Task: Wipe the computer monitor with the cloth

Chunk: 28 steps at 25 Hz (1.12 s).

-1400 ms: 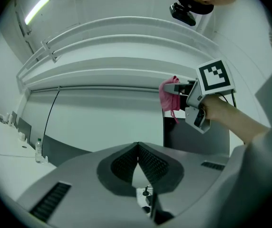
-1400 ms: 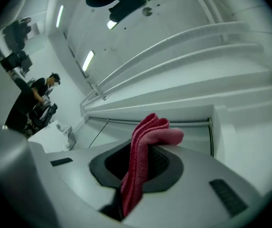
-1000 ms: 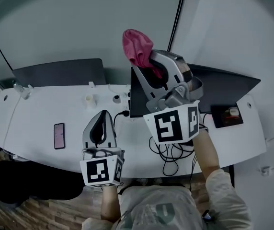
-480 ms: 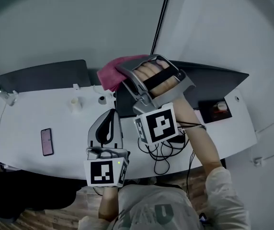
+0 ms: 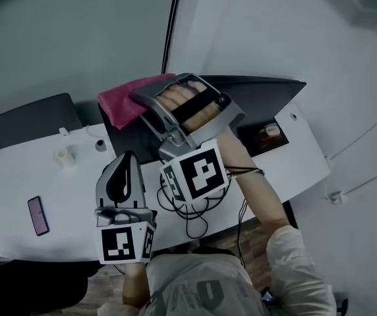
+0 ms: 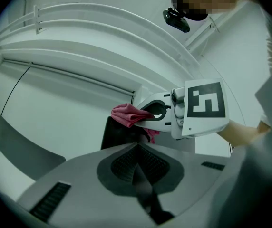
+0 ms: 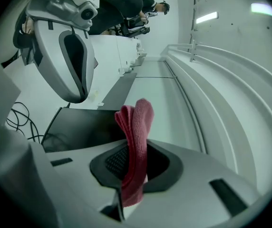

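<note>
The pink cloth (image 5: 119, 105) is pinched between the jaws of my right gripper (image 5: 136, 98), which lies tilted over the top left corner of the dark monitor (image 5: 267, 88). In the right gripper view the cloth (image 7: 136, 137) stands folded between the jaws, with the monitor's dark panel (image 7: 79, 125) just beyond. My left gripper (image 5: 124, 157) hovers over the white desk in front of the monitor, its jaws shut with nothing between them. In the left gripper view, the cloth (image 6: 128, 115) and the right gripper (image 6: 145, 119) appear above the monitor (image 6: 114, 134).
A second dark monitor (image 5: 24, 118) stands at the left on the white desk (image 5: 63, 196). A phone (image 5: 38, 215), a small white cup (image 5: 61, 155) and tangled cables (image 5: 190, 210) lie on the desk. A dark box (image 5: 267, 131) sits at the right.
My right gripper has tipped from pointing upward to lying sideways, bringing the cloth down to the monitor's top left corner. The left gripper has hardly moved. The head view has swung.
</note>
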Tool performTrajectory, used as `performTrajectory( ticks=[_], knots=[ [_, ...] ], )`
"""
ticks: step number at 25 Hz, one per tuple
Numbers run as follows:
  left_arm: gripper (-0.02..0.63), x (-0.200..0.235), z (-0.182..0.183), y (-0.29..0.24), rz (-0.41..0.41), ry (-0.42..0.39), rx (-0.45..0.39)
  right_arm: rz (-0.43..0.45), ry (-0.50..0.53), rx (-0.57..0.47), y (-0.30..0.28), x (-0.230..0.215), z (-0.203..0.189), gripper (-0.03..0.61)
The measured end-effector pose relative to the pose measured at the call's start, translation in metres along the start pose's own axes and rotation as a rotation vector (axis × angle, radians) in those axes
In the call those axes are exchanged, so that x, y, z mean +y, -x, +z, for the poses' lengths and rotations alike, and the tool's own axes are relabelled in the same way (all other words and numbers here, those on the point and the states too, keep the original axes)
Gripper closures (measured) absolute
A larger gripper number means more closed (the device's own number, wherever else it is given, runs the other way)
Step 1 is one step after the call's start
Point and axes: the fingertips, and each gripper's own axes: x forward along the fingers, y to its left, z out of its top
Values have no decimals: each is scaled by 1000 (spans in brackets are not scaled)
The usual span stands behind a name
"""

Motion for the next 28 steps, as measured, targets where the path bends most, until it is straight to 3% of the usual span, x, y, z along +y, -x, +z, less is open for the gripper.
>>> performTrajectory(
  ticks=[9,18,28],
  knots=[
    [600,-73,-10,-41,-70,-82,24,20,-84,43,40,13,-85,525],
    [598,-179,-28,-98,-127,-56,5,56,-106,116,93,32,-209,525],
    [600,-271,-52,-138,-192,-50,-16,110,-110,217,135,57,-321,525]
  ],
)
